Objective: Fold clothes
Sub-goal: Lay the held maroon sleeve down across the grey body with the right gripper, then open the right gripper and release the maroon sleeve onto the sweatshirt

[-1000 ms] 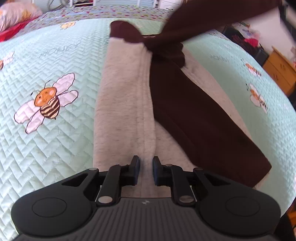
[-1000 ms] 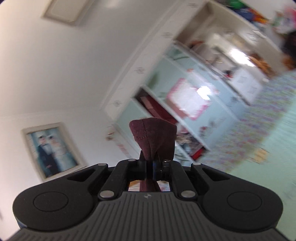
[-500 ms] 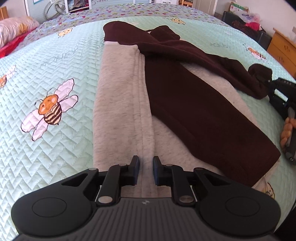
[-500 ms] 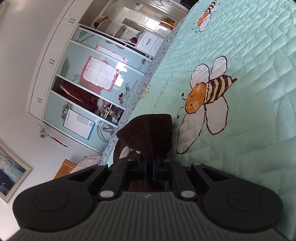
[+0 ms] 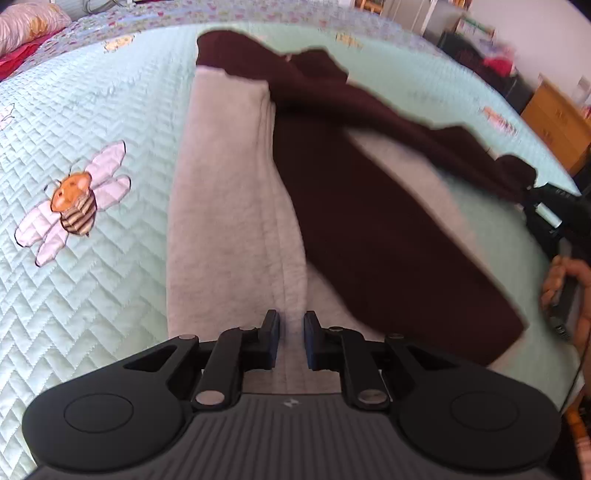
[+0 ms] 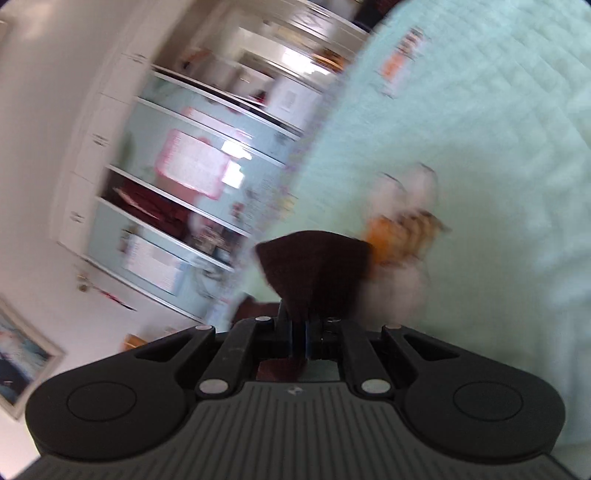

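A grey and dark maroon garment (image 5: 236, 206) lies lengthwise on the mint quilted bed (image 5: 92, 295). Its maroon sleeve (image 5: 424, 144) stretches out to the right. My right gripper (image 6: 300, 332) is shut on the sleeve's cuff (image 6: 314, 262); it also shows at the right edge of the left wrist view (image 5: 532, 195). My left gripper (image 5: 291, 332) is open just above the garment's grey hem, holding nothing. Both views are blurred.
A bee print (image 5: 74, 203) lies left of the garment. A wooden dresser (image 5: 554, 118) stands beyond the bed's right edge. Pillows (image 5: 29, 22) lie at the far left. A wardrobe with shelves (image 6: 177, 184) shows in the right wrist view.
The right gripper pulled the maroon sleeve down from above and out to the right over the bed, and it is still moving. The left gripper stayed over the hem, open.
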`<state>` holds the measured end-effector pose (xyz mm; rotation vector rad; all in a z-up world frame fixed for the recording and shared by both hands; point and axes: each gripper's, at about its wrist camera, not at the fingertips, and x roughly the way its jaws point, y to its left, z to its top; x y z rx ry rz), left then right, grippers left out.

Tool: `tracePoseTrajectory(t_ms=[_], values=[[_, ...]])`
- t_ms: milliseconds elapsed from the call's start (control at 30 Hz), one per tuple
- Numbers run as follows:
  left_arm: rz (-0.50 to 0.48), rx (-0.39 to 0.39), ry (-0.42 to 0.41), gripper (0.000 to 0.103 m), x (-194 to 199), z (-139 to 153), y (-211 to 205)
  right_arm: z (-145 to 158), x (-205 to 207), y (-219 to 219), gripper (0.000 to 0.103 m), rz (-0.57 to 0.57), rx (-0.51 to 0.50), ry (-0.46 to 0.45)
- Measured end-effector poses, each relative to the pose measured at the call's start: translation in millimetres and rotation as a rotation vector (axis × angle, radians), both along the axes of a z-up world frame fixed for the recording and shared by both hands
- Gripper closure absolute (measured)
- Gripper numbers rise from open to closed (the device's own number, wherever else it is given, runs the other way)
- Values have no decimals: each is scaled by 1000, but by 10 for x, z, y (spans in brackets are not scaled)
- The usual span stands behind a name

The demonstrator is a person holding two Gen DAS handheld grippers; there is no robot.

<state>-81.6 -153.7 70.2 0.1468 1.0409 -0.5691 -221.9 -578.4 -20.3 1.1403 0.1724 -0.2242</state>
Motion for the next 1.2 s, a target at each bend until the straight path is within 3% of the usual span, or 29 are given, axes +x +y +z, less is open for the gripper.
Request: tracePoseTrajectory(t_ms=[133,200,267,300,400,467,567,667,733,800,900,1000,1200], values=[[-26,-34,4,83,32,-56,39,148,-160,-15,77,-109,-42,14],[-18,-112,36,74,94,-86,133,329,-310,-12,65,-221,-105,40],[-17,-198,71,59,142,-116,227,557,-398,33,65,-295,-211,53],[-20,-247,89,53,156,-132,275,711,-295,121,65,-249,-294,25],[-28,-338,117,48,209,-177,354,1158,295,459,65,0,-484,-84],[-30,-383,127,47,228,-227,409,1362,979,709,65,280,-491,-177],[-40,-439,144,42,229,-254,430,1469,2040,1176,65,538,-436,-250],[-59,-458,140,40,214,-269,427,1462,3019,1631,65,710,-407,-221],[-78,-466,129,39,208,-272,409,1351,3543,1841,65,742,-400,-150],[-92,-486,132,34,223,-286,423,1067,3975,1952,66,750,-374,-18],[-101,-516,147,33,276,-318,512,452,4287,2062,67,710,-387,243],[-101,-553,170,32,320,-352,558,313,4145,2120,70,678,-412,185],[-93,-594,197,32,354,-377,603,315,4147,2106,69,687,-412,172]])
